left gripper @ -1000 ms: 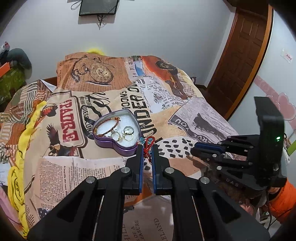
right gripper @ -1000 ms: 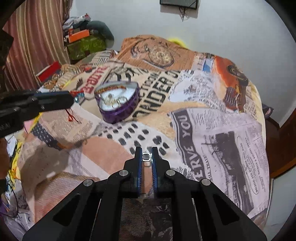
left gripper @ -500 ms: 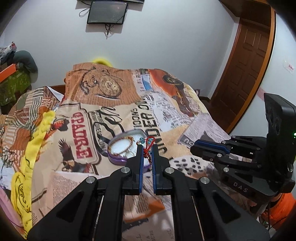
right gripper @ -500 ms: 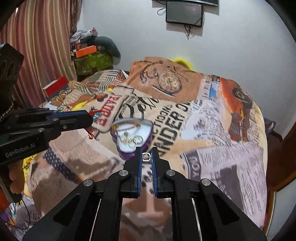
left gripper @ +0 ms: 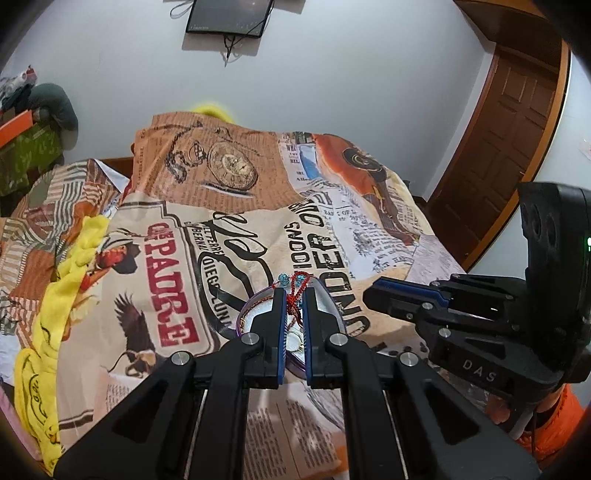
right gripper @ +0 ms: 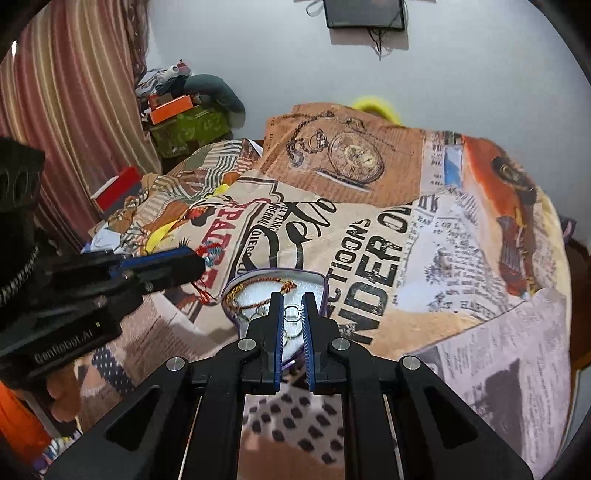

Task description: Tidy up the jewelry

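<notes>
- The setting is a bedroom: a bed (left gripper: 369, 229) under a newspaper-print cover fills the middle of both views, with a white wall and a dark wall-mounted screen (left gripper: 229, 16) at the top of the frame and a wooden door (left gripper: 506, 147) at upper right of the left view.
- A purple heart-shaped tin (right gripper: 325, 291), lid off, lies on the cover at frame centre. A gold chain bracelet (right gripper: 258, 291) and some rings, partly hidden, are seen in it; this part is judged done.
- The left claw (left gripper: 294, 295) is clamped on a red cord bracelet (left gripper: 295, 288) with blue beads, held above the tin's edge at lower centre.
- The right claw (right gripper: 293, 312) is clamped on a small metal ring (right gripper: 293, 312), held over the tin's white lining.
- Two pieces are judged left to place; both are positioned for release into the tin.
- No other loose jewelry is visible on the cover.
</notes>
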### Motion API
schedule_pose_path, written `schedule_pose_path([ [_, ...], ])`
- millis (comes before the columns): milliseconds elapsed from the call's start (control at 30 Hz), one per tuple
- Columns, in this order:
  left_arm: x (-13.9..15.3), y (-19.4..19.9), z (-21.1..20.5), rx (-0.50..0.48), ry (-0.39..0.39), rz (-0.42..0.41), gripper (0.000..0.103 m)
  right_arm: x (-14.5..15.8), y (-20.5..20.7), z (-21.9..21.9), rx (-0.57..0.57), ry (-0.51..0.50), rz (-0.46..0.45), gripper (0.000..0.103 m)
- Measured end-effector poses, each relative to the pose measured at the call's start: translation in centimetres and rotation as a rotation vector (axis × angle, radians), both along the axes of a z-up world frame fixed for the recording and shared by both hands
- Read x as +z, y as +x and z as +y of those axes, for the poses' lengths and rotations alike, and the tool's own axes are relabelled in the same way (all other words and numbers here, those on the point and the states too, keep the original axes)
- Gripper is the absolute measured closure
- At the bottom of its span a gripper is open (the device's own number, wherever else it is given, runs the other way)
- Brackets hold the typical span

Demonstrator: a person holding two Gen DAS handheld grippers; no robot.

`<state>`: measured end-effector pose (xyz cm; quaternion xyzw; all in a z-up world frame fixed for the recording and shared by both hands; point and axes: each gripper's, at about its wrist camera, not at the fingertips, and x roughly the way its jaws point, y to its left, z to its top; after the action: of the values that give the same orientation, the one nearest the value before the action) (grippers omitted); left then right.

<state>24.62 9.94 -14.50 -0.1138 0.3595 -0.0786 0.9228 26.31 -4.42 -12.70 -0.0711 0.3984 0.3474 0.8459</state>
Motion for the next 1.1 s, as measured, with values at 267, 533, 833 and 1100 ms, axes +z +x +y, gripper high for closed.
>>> schedule_pose_path([
  [267,-2.8,2.4,-0.2,-0.018,-0.02,0.055,0.097,-2.0,2.5,1.0,-0.008,-0.009,0.076,0.094],
  [533,-4.3,3.5,-0.7,-0.038,0.066,0.083,0.097,-3.6,3.5,1.4,0.02,-0.028,0.131,0.094],
  [833,-4.4,2.3,0.9,0.035,0.103,0.087,0.091,-4.4,3.4,1.9,0.042,-0.049,0.131,0.094],
  [1100,-3.7,-0.1,1.6,0.053,0.129,0.068,0.077,-4.7,3.0,2.7,0.055,-0.097,0.103,0.094],
])
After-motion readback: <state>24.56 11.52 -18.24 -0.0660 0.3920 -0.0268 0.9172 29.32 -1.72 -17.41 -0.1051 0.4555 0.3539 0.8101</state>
